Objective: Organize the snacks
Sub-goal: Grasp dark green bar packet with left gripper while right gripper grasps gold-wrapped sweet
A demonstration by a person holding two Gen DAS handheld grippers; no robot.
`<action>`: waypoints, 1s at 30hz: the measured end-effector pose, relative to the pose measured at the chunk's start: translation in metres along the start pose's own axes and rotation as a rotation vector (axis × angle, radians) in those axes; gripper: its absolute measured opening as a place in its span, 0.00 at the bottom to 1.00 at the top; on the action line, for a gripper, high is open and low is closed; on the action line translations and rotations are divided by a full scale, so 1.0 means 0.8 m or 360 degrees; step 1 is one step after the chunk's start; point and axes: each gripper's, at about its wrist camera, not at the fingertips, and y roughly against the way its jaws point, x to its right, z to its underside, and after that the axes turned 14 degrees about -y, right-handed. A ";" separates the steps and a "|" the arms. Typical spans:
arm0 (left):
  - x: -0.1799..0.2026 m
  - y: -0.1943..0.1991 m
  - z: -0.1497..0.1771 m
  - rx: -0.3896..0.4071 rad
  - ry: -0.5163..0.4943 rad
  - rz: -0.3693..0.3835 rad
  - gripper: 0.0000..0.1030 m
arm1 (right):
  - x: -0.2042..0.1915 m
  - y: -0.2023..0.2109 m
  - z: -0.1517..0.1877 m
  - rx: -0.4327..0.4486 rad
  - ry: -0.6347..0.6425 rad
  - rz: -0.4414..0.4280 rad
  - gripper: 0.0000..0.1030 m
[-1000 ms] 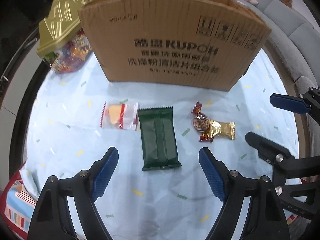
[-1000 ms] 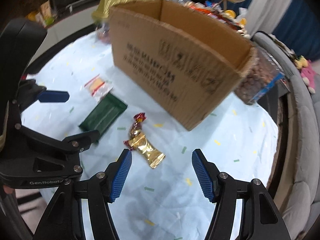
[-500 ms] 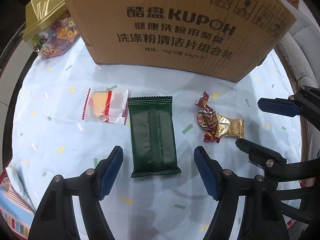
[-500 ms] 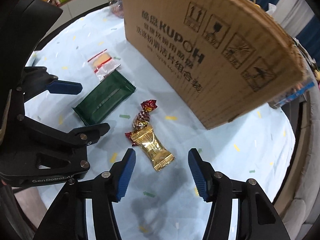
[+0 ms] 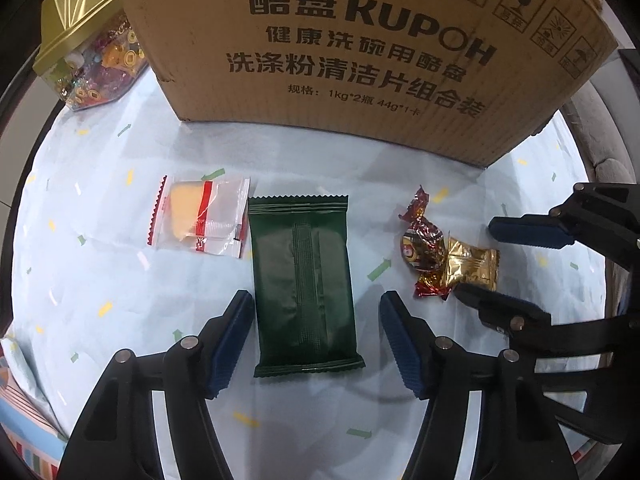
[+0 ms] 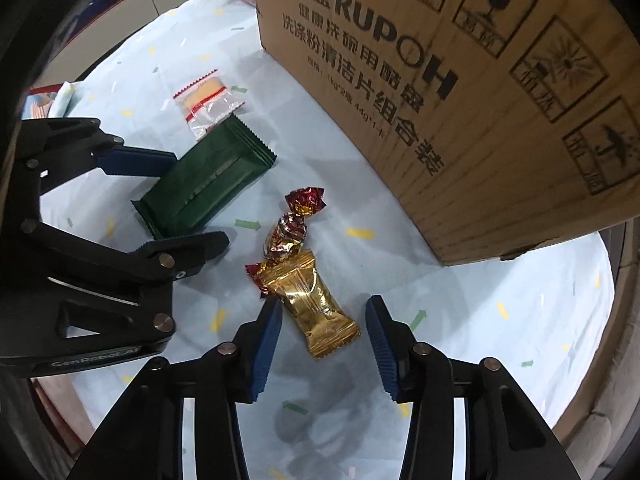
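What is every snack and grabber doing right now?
Left gripper: jaws open, straddling the green packet.
Right gripper: jaws open, around the gold packet.
Green packet: flat, sealed.
Gold packet: lying flat, touching the red candy.
Red candy: wrapped.
Clear packet: flat, sealed.

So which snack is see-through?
The clear packet with red stripes, left of the green packet: you can see the yellow cake inside. The gold packet and red candy are shiny foil.
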 end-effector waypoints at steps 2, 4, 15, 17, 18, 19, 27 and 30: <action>0.001 -0.001 0.000 0.0005 -0.0011 -0.0014 0.62 | 0.001 -0.005 0.000 -0.0010 -0.0006 0.0002 0.39; 0.008 0.001 -0.001 0.0008 -0.0021 -0.0026 0.62 | 0.002 -0.007 0.001 0.0000 -0.0012 -0.0004 0.39; 0.008 0.012 0.008 0.0035 -0.0010 -0.0051 0.43 | -0.010 -0.010 0.009 0.0015 -0.0049 0.0003 0.24; 0.004 0.013 0.011 0.0042 -0.0010 -0.0048 0.42 | -0.009 -0.011 0.010 0.0020 -0.0070 0.0012 0.23; 0.004 0.013 0.012 0.0044 -0.0012 -0.0048 0.42 | -0.010 -0.010 0.011 0.0024 -0.0085 0.0013 0.23; 0.001 0.014 0.012 0.0045 -0.0015 -0.0047 0.42 | -0.009 -0.009 0.011 0.0026 -0.0096 0.0012 0.23; 0.007 0.025 0.018 0.0070 -0.0034 -0.0054 0.42 | 0.004 0.000 0.012 0.0076 -0.0231 0.0003 0.23; 0.005 0.032 0.014 0.0086 -0.0038 -0.0058 0.42 | 0.008 0.015 0.014 0.0099 -0.0312 -0.0007 0.23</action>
